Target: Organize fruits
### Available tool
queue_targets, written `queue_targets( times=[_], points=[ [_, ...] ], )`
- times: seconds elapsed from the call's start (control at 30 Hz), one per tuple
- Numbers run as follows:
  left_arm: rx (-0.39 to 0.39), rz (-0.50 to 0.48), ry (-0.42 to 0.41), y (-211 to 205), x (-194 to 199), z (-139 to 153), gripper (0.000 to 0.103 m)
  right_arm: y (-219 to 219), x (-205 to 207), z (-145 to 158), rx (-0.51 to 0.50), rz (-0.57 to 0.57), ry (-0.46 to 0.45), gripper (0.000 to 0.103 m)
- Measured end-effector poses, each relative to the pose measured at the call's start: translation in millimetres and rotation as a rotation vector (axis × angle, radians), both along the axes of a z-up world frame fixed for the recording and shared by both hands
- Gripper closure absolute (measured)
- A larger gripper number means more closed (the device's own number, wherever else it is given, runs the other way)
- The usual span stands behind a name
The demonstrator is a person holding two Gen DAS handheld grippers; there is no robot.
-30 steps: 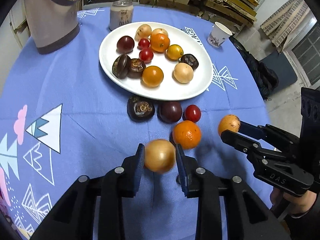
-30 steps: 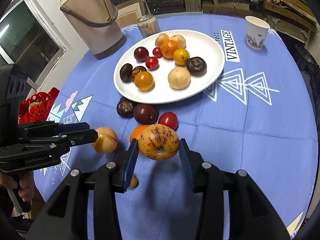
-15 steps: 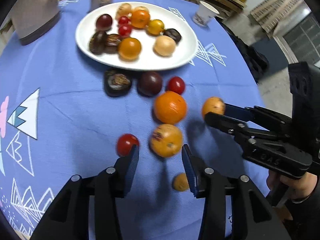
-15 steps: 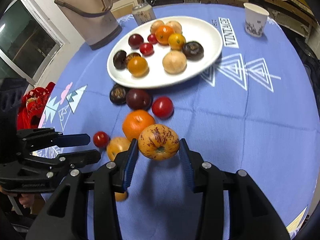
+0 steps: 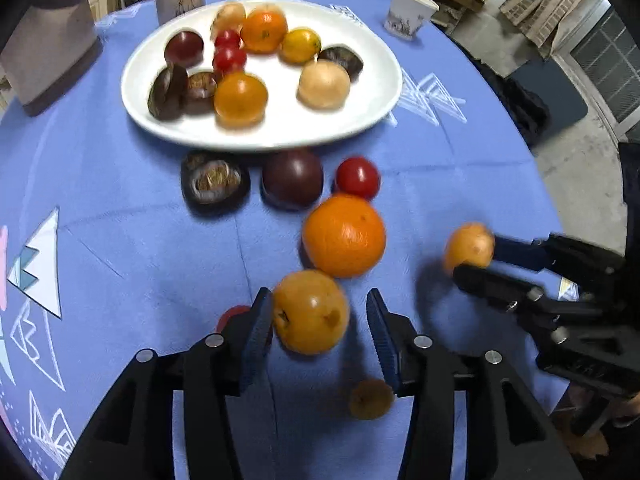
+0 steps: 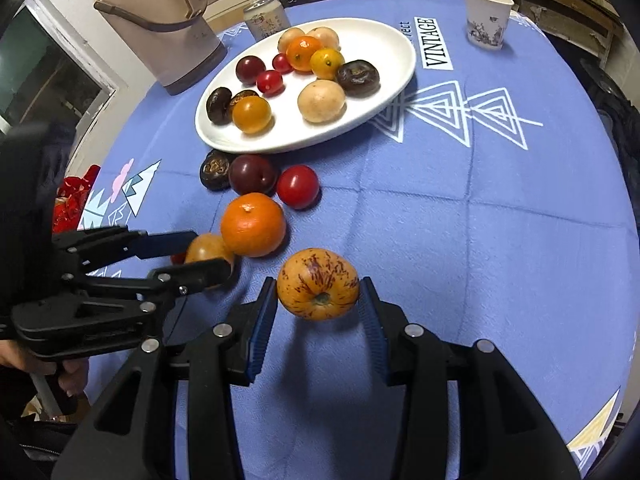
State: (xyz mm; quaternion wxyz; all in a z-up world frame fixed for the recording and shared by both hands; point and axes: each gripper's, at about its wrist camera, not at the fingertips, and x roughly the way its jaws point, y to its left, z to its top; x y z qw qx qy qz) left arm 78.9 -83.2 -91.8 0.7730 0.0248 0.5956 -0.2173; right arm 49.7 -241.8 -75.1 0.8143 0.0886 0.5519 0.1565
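My left gripper point(image 5: 318, 320) straddles a yellow-orange fruit point(image 5: 310, 312) lying on the blue cloth. Its jaws are closing: the left pad touches the fruit and a gap shows at the right pad. My right gripper point(image 6: 318, 300) is shut on a striped yellow-purple fruit point(image 6: 318, 284), held just above the cloth. Loose nearby lie a tangerine point(image 5: 344, 236), a red tomato point(image 5: 357, 178), a dark plum point(image 5: 292, 178), a dark brown fruit point(image 5: 214, 182), a small orange fruit point(image 5: 370, 398) and a half-hidden cherry tomato point(image 5: 234, 314). The white plate point(image 5: 360, 120) holds several fruits.
A beige thermos jug point(image 6: 160, 28) and a can point(image 6: 266, 16) stand behind the plate, and a paper cup point(image 6: 486, 16) is at the far right. The round table's edge drops off to the right, near my right gripper point(image 5: 472, 258). A red bag point(image 6: 72, 196) lies beyond the left edge.
My left gripper let go of the yellow-orange fruit, which now rests on the cloth between its jaws. Both grippers sank toward the table. The right one still holds the striped fruit.
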Motion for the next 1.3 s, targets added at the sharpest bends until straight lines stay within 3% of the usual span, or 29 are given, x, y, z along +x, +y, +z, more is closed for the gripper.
queue_targets(
  times=[0.1,0.37,0.67,0.9,1.3],
  points=[
    [0.027,-0.041,-0.013,-11.0,-6.5,-5.9,0.061,1.6,0.9,0.4,-0.002,0.005,-0.001,0.061],
    [0.016,0.004,-0.025,-1.7,-2.4,-0.4,0.063,0.2,1.9,7.1,0.0,0.006,-0.015,0.061],
    [-0.022,0.085,-0.127,26.3,12.8,53.4,0.063,4.3,20.9,37.0,0.016,0.016,-0.092,0.061],
    [0.014,0.117,-0.194,23.2,58.1,80.4,0.062,19.4,71.7,57.6,0.002,0.036,-0.163,0.061],
    [0.071,0.155,-0.19,14.2,128.3,65.6,0.062,30.6,154.6,38.1,-0.049,0.001,-0.145,0.061]
  ],
)
